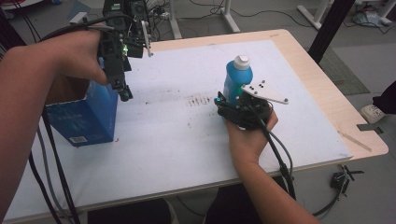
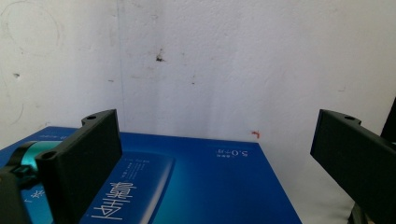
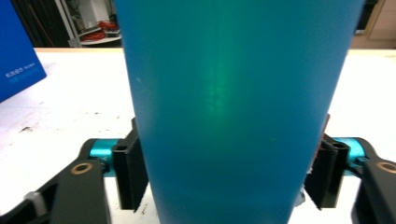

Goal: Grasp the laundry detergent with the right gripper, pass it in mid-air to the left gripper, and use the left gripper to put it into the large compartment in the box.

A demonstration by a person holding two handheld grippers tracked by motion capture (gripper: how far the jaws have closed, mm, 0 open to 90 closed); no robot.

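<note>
The bottle [image 1: 237, 79] stands upright, cap up, mid-table, with open room all around. The right gripper [image 1: 227, 100] clamps its body; the left gripper [image 1: 122, 91] hangs over the box [image 1: 88, 119] near the left edge, jaws apart.

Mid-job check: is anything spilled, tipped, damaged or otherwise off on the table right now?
Nothing spilled or tipped. The blue bottle stands upright, cap on, between the right hand-held gripper's jaws. The blue box stands upright at the left. The only oddity is dark smudges and specks on the white mat.

white-topped table [image 1: 196, 154], blue box [image 1: 88, 119], blue bottle [image 1: 236, 79]
</note>
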